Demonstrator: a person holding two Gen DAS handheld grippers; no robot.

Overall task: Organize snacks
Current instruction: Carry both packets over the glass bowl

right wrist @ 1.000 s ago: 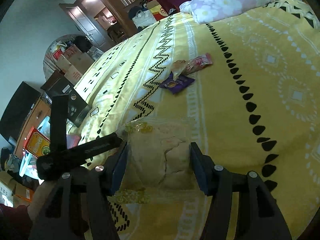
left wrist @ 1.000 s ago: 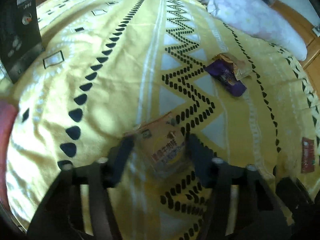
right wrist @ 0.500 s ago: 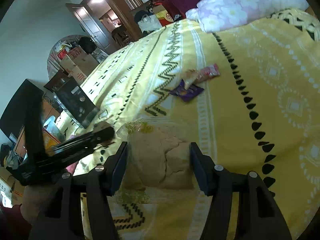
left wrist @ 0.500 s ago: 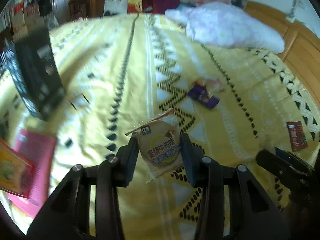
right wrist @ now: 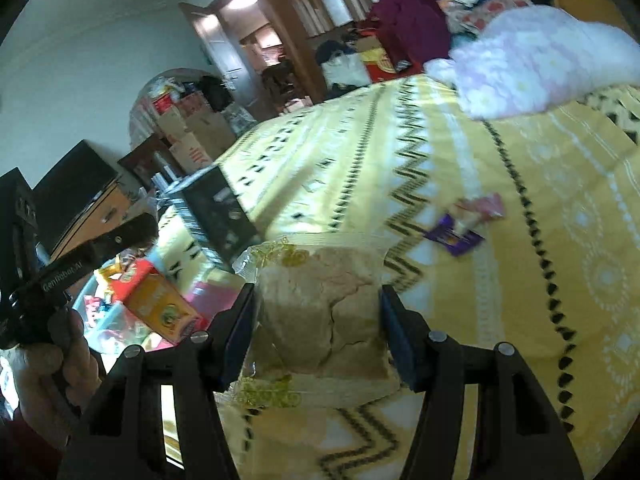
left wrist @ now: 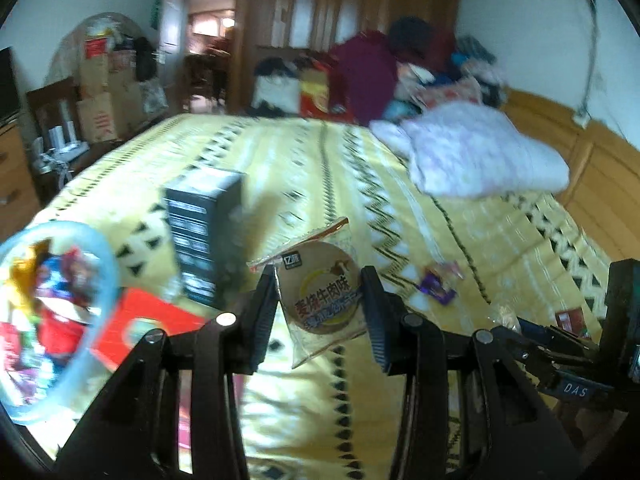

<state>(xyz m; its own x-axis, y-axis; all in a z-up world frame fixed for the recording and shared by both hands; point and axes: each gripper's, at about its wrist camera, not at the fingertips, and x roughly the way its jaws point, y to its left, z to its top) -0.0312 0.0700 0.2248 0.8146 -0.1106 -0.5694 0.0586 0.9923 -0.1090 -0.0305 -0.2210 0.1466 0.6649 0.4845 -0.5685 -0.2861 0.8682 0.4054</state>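
Carry step: left gripper (left wrist: 320,300) jaws clamped a round printed biscuit packet (left wrist: 324,300), right gripper (right wrist: 318,320) jaws a clear-wrapped pale bread (right wrist: 320,320), both above the yellow bed (left wrist: 400,200); next, likely release into the clear blue-rimmed bowl (left wrist: 102,252) at nine o'clock.

The bedspread (left wrist: 304,168) is yellow, patterned with white bands, black zigzag lines and rows of black teardrop marks; in the right wrist view it also carries white diamond medallions. The round biscuit packet (left wrist: 322,300) is clear with a tan disc, a yellow ring, red and blue characters and a small black label. The bread packet (right wrist: 320,316) is clear with pale beige bread and yellow printed motifs. Both the left hand-held gripper (left wrist: 319,312) and the right hand-held gripper (right wrist: 318,332) are black. The box (left wrist: 204,236) is black with pale lettering. The basin (left wrist: 100,280) is translucent light blue, filled with red, blue and yellow wrappers. A purple wrapper (right wrist: 454,236) lies beside a pink one (right wrist: 482,208). The pillow (right wrist: 536,60) is white with a pale pink floral print.
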